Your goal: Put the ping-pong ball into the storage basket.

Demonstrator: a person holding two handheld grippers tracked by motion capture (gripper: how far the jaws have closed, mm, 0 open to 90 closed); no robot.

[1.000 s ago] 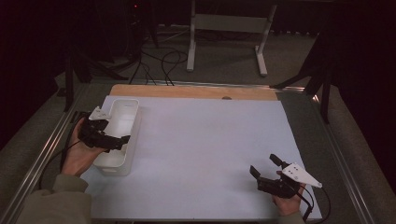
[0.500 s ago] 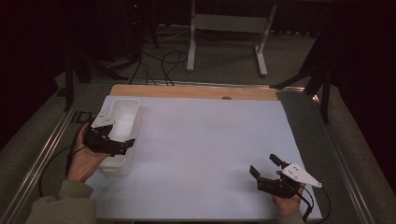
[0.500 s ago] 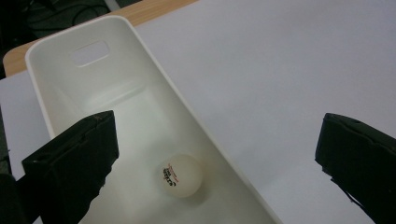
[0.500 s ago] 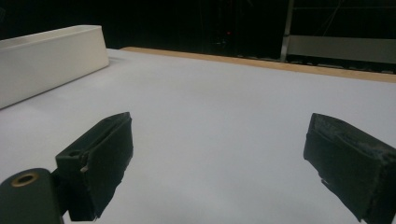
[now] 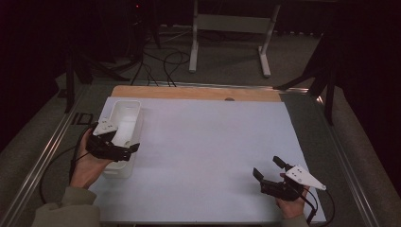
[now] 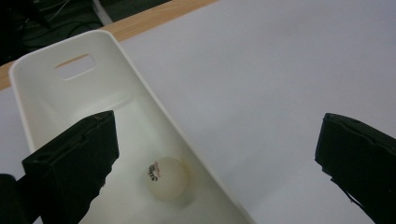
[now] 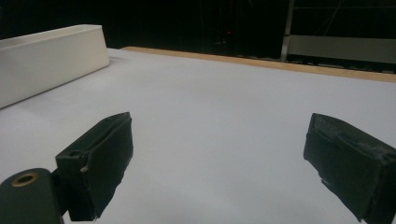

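A white plastic bin [image 5: 126, 109] stands on the left of the white sheet, long side pointing away from me. In the left gripper view a white ball [image 6: 166, 178] with small printed marks lies on the floor of the bin [image 6: 56, 93]. My left gripper [image 5: 128, 150] hovers over the bin's near end, open, with nothing between its jaws; its own view has the left gripper [image 6: 219, 158] straddling the bin's right wall. Near the front right of the sheet my right gripper [image 5: 268, 167] rests low and open, empty, as the right gripper [image 7: 224, 158] view also shows.
The white sheet [image 5: 208, 142] covers most of the table, with a wooden strip [image 5: 198, 92] along the far edge. Metal rails [image 5: 42, 161] run down both sides. Beyond the table lie cables and a white stand [image 5: 227, 28] on the floor. The bin [image 7: 46, 60] sits far left of the right gripper.
My left gripper has drifted along the bin toward its near end and slightly right. The right gripper has stayed in place.
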